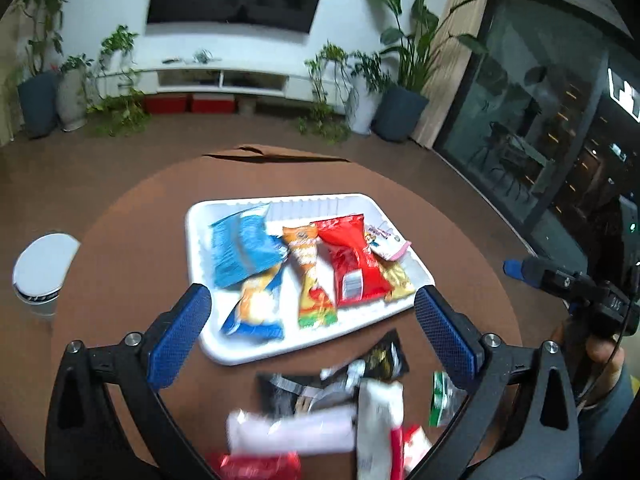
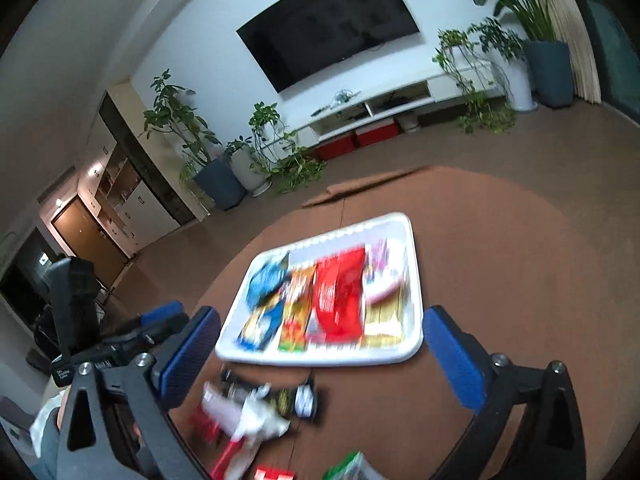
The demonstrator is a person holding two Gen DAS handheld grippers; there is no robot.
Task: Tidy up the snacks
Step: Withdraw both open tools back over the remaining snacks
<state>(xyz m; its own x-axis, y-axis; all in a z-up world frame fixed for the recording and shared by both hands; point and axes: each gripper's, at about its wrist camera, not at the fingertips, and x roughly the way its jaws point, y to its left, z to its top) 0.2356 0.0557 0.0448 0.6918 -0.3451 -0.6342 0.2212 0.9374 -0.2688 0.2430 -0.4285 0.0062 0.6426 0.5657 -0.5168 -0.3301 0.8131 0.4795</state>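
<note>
Several packets already lie side by side in the shallow white plastic tray [image 1: 236, 354] on the round brown table [image 1: 132, 240]: a blue crinkled bag [image 1: 240, 250], an orange-and-green pouch [image 1: 312, 280], a glossy red bag [image 1: 352, 264] and a gold-coloured packet [image 1: 396, 280]. By my reckoning the job is over halfway. A loose heap of black, white and red wrappers [image 1: 340, 408] and a small green sachet [image 1: 442, 398] lie on the table just in front of the tray, not yet sorted. The left gripper [image 1: 312, 336] and right gripper [image 2: 320, 356] hover with jaws wide and empty.
</note>
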